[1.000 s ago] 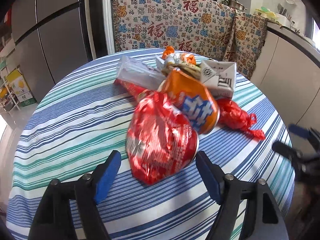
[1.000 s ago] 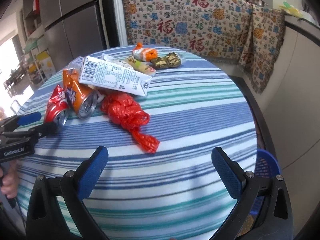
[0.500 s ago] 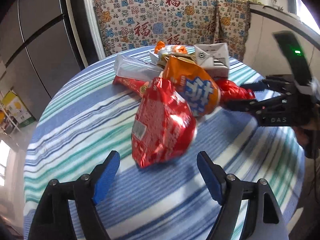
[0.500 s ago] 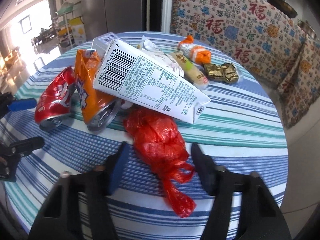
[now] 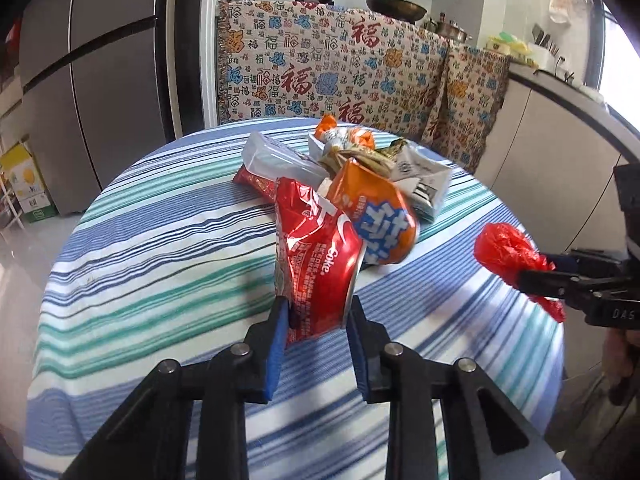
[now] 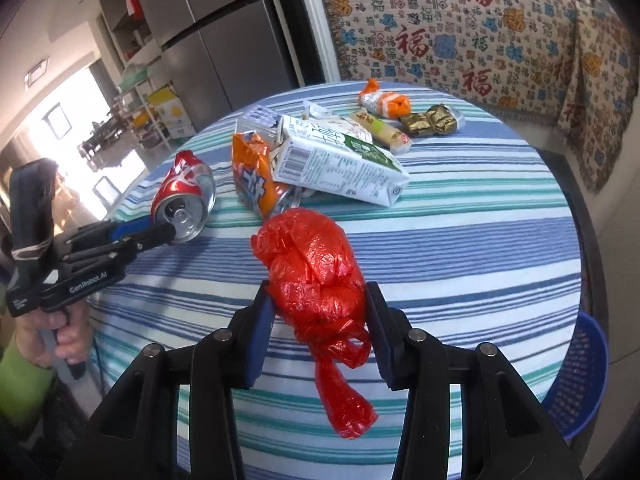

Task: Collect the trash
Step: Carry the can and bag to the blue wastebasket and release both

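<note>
My left gripper (image 5: 316, 314) is shut on a crushed red cola can (image 5: 320, 256), which also shows in the right wrist view (image 6: 184, 196), lifted at the table's left side. My right gripper (image 6: 318, 312) is shut on a knotted red plastic bag (image 6: 312, 268) and holds it above the striped tablecloth (image 6: 460, 248); the bag also shows in the left wrist view (image 5: 508, 256). A crushed orange can (image 5: 376, 216), a white milk carton (image 6: 340, 164) and several wrappers lie in a pile on the table.
A blue plastic basket (image 6: 580, 380) stands on the floor at the table's right edge. A sausage wrapper (image 6: 380, 126), an orange packet (image 6: 384, 102) and a gold wrapper (image 6: 430, 122) lie at the far side. A patterned cloth (image 5: 340, 68) hangs behind the table, with a fridge (image 5: 96, 80) at the left.
Both grippers closed: the left one on the red cola can, the right one on the red plastic bag. Both items are now lifted away from the pile.
</note>
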### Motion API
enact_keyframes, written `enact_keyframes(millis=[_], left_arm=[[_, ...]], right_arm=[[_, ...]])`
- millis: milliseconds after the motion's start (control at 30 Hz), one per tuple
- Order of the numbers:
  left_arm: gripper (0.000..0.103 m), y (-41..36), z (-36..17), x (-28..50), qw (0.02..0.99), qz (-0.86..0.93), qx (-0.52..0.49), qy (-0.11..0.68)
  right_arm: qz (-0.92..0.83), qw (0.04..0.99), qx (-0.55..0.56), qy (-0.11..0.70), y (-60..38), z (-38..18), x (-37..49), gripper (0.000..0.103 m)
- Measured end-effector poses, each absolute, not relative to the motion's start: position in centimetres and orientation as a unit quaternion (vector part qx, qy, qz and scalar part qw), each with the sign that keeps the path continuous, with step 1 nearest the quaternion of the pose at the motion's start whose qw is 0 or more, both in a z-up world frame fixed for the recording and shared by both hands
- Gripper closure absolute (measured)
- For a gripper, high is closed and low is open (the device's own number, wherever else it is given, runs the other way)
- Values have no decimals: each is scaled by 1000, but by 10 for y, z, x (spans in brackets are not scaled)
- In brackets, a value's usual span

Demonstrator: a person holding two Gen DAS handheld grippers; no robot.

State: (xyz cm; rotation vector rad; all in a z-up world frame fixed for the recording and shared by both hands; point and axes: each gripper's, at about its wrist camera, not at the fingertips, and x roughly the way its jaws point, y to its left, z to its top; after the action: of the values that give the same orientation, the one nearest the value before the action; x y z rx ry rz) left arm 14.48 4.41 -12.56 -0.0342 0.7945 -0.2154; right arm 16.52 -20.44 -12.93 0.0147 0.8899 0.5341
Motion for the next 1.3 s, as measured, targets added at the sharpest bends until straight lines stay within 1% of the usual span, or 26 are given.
enact_keyframes(millis=[167,333,600,1000,1133,1300], left_arm=[[74,30,-116,131,911,-125,-42,391],[74,-3,-102,128,907,-158,-49,388],[74,-61,-89,148,903,-188,-30,385],[74,-136,-75,180,901,-212,19,379],[74,-165,-70,188,895,-235,25,378],[74,-224,-76,203,871,-290,30,396]], right_arm=[[246,874,31,418,-212,-125,157,58],[229,879,59,413,-232,-120,156,58],[192,891,93,400,-282,-107,157,58],[128,908,93,388,-361,-89,163,58],[101,907,108,394,-394,-92,171,58],[15,889,153,432,-477,-116,196,57]])
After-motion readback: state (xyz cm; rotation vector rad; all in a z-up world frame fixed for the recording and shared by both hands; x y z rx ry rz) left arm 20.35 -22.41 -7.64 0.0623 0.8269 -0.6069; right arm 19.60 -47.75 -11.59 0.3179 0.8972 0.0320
